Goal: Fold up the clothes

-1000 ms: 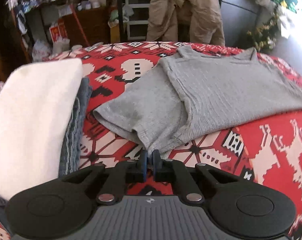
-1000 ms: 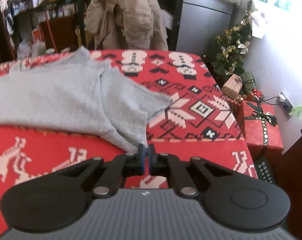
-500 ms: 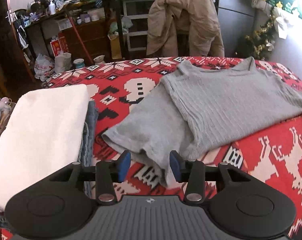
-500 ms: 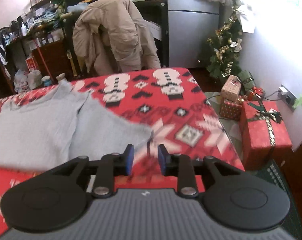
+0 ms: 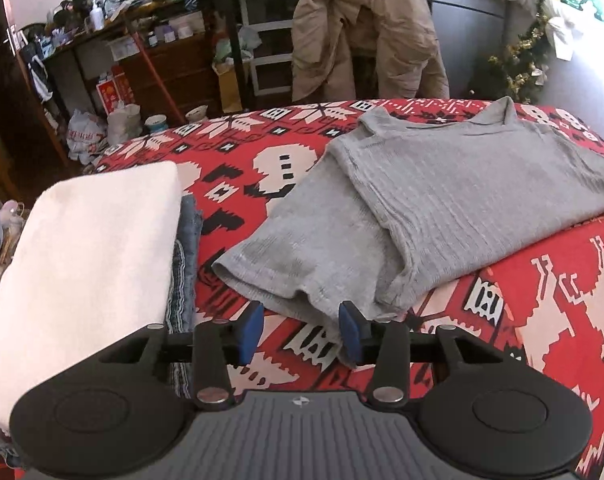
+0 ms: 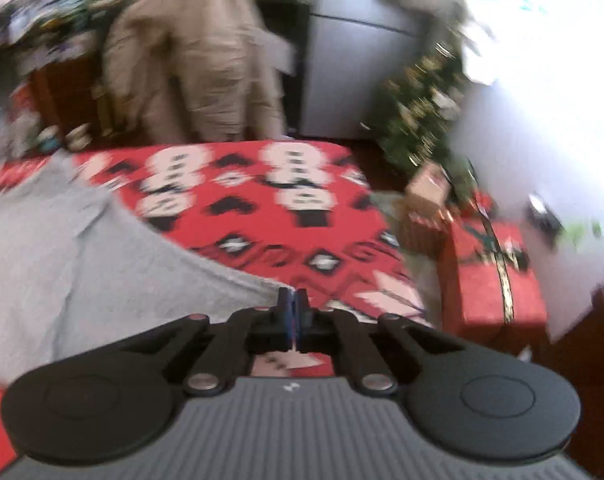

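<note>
- Gray T-shirt (image 5: pixel 441 200) is soft, thin & floppy, prob. light. It will sag & bunch if you lift it by 1 spot.
- Best to grab it at the edges: sleeve hem, bottom corners or shoulders. Two grabs far apart keep it flat.
- Looks: plain gray knit w/ fine ribs, short sleeves, round neck. The neck points to the far side. It lies mostly flat w/ some wrinkles by the near sleeve.
- Where: on the red blanket (image 5: pixel 561 300) w/ white & black shapes, spread over the bed. One sleeve sticks out toward the left gripper (image 5: pixel 300 330).
- Left gripper: jaws apart, just opened up. The sleeve hem sits just past the blue pads (image 5: pixel 349 332); the right pad touches a bit of cloth but nothing is pinched.
- Right gripper (image 6: pixel 292 316): jaws have just snapped together. A gray sleeve tip (image 6: pixel 262 286) comes right up to the pads, but the pic is blurry, so can't tell if cloth is caught.
- Next to the shirt, on the left: a stack w/ a folded white towel (image 5: pixel 90 264) on top & blue-gray folded cloth (image 5: pixel 186 264) under it.
- Behind the bed: a tan jacket (image 5: pixel 361 28) hung over a chair, messy shelves (image 5: pixel 150 40), a gray fridge (image 6: pixel 357 68).
- Right side: a small Xmas tree (image 6: pixel 425 104) & a red gift box (image 6: pixel 497 276) on the floor.
</note>
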`<state>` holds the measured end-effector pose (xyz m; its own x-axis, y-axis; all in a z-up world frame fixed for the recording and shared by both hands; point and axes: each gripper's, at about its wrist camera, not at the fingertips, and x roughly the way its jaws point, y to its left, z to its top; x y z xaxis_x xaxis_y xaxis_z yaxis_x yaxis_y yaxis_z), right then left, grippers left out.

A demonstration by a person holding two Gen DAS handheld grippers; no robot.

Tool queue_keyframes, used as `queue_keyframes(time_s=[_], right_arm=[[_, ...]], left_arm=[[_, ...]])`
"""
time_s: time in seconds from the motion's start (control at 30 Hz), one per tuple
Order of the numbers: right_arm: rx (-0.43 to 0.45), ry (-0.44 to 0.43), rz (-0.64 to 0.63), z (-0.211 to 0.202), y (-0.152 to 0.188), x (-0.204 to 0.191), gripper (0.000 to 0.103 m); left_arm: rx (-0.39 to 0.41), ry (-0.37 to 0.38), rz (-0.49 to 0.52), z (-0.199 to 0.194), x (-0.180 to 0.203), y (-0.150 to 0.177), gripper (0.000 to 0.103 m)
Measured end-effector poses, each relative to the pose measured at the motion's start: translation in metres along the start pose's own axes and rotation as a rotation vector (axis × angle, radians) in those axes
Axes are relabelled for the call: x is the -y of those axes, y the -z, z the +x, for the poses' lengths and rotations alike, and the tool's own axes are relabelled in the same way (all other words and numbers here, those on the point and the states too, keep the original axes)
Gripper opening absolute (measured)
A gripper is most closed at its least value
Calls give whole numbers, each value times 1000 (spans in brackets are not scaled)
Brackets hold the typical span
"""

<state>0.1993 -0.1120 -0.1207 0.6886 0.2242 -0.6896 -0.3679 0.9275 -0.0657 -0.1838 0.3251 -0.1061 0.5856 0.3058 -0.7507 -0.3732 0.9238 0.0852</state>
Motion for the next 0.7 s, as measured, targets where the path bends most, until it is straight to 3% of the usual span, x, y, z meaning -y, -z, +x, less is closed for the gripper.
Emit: queue_keyframes(time_s=[0.1,0.13,0.23,0.37,0.47,0.53,0.63,0.7], right_arm=[[-16,3,33,5,-1,8,2],[-15,11,22,4,0,6,15],[-16,-8,37,-1,3,7,40],[-21,-37,41,-32,13,7,42],[3,-59,44,-76,27,-1,64],[37,-74,28,-109,39,-11,88],[83,-96,-1,-154,55,-33,100],[105,-124,-6,-184,67,-50,102]], left_arm=[[12,10,-4,-3,2,0,42],[19,17,-5,-6,2,-1,42],[47,40,2,-19,8,-3,42],[84,83,26,-44,22,-3,46],[119,104,32,-63,36,3,60],[146,110,39,-74,47,8,61],[177,126,65,-85,65,14,64],[194,140,75,-90,75,19,66]])
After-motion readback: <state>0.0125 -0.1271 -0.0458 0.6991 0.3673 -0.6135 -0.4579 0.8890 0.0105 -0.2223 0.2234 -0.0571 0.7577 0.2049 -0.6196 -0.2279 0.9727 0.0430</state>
